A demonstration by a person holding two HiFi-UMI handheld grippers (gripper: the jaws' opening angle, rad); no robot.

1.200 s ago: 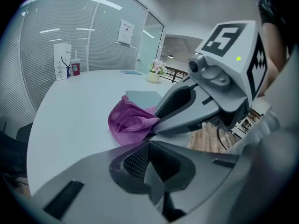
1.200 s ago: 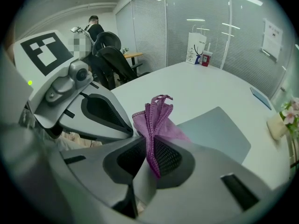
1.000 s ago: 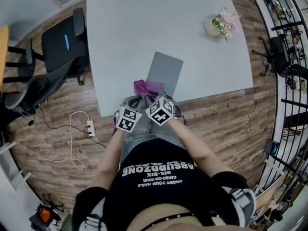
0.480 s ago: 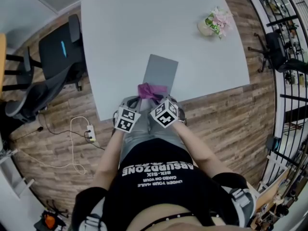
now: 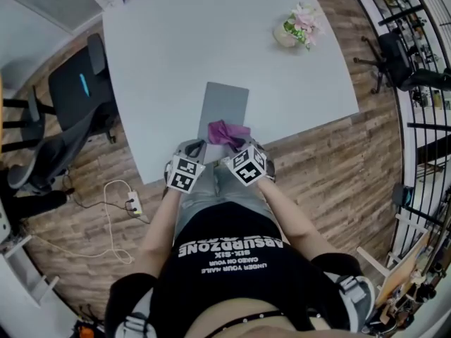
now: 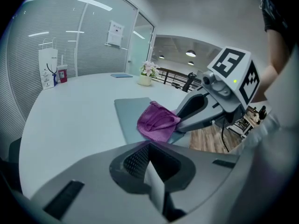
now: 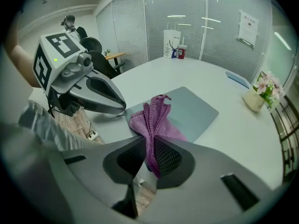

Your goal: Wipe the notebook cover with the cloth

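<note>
The right gripper (image 7: 150,160) had its jaws clamped on the purple cloth (image 7: 156,122). The cloth draped onto the near end of the grey notebook (image 5: 225,104), which lay flat near the edge of the bench (image 5: 176,48) closest to the person. The left gripper (image 6: 152,171) hung just left of the cloth, jaws together with nothing between them.

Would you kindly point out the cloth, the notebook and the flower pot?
cloth (image 7: 154,120), right gripper view, bunched middle fold.
notebook (image 5: 224,104), head view, bare grey cover.
flower pot (image 5: 284,37), head view, pale pot wall.
</note>
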